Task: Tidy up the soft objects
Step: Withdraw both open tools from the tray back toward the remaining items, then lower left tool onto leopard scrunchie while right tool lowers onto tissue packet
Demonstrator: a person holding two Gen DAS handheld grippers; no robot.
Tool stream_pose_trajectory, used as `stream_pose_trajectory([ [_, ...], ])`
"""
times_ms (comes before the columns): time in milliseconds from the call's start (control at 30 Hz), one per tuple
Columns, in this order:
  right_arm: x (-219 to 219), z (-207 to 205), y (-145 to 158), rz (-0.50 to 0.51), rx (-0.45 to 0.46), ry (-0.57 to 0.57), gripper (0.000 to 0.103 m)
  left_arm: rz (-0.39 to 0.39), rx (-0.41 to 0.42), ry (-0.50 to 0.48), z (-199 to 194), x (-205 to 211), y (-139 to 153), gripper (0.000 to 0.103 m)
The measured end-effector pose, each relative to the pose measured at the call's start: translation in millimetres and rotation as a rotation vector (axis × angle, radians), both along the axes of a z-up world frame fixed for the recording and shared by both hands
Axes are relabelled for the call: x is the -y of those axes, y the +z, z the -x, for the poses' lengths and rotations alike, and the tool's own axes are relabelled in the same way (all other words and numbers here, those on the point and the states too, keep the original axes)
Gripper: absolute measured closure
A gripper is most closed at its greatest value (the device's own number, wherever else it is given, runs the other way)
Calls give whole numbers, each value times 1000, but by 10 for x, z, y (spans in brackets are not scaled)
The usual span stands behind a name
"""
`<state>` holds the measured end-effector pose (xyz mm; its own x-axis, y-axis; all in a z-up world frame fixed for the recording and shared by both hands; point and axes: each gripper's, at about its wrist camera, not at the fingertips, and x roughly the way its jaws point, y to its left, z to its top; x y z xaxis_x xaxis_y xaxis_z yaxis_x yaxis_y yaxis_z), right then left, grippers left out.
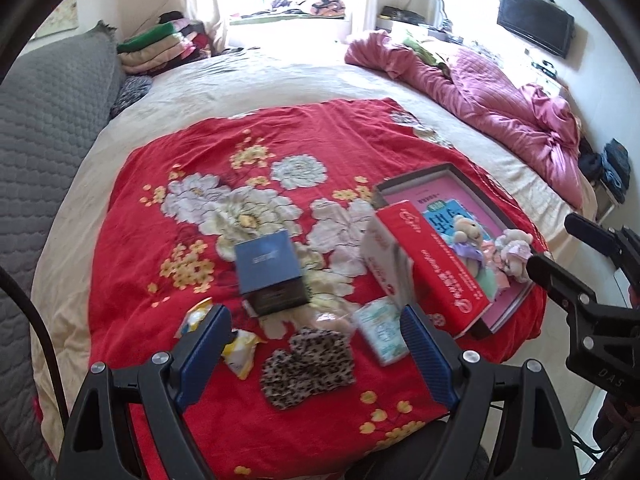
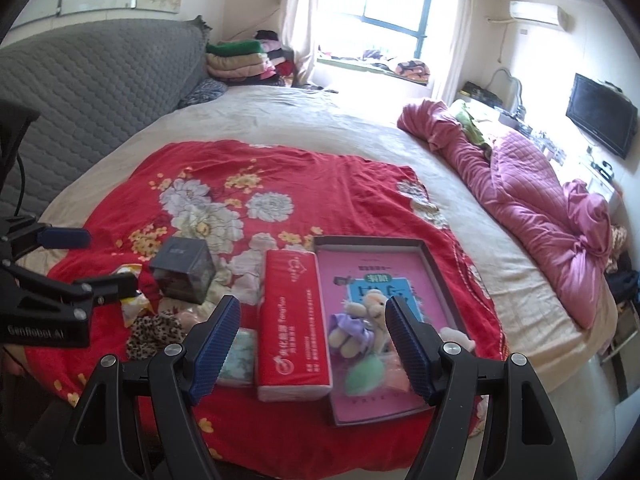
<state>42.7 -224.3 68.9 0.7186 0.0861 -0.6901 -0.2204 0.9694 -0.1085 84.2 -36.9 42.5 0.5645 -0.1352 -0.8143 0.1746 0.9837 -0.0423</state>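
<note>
1. Two plush bears, one (image 1: 466, 232) and another (image 1: 516, 250), lie in the shallow tray (image 1: 416, 178) at right, beside one fluffy green puff (image 2: 364, 374)
2. One leopard-print fuzzy cloth (image 1: 308, 368) lies near, between the wide-open left gripper (image 1: 316, 346) jaws
3. Right gripper (image 2: 310, 334) is open, empty; only its view shows the air conditioner (image 2: 534, 12)

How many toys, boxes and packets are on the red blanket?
Teddy bears: 2
Green puff: 1
Leopard cloth: 1
Tissue packs: 2
Yellow packets: 2
Dark cube box: 1
Tray box: 1
Total: 10
</note>
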Motion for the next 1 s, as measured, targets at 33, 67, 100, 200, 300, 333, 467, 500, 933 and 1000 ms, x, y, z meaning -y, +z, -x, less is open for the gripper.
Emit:
stream_pose_trajectory([
  [33,-39,1,-4,1,0,6,27,-1,3,13,8,-69,-2,17],
  [67,-79,2,-8,-1,-1,14,27,-1,2,23,9,-129,-9,17],
  [100,-109,1,-12,-3,-4,21,27,1,-3,32,9,-182,-21,17],
  [200,-234,-2,-32,6,-8,48,27,12,-13,64,10,-356,-64,17],
  [300,-339,1,-57,11,-14,73,27,14,-25,87,17,-500,-133,17],
  [333,-360,3,-63,14,-14,78,27,16,-30,94,18,-544,-163,17],
  [467,-461,0,-138,30,-29,102,27,27,-66,107,29,-652,-333,17],
  [500,-483,0,-164,33,-34,108,27,29,-74,106,36,-666,-370,17],
  [933,-709,42,-558,75,-112,166,27,33,-225,45,105,-521,-1107,17],
  [1000,-753,38,-623,89,-123,183,27,30,-244,49,84,-506,-1208,17],
])
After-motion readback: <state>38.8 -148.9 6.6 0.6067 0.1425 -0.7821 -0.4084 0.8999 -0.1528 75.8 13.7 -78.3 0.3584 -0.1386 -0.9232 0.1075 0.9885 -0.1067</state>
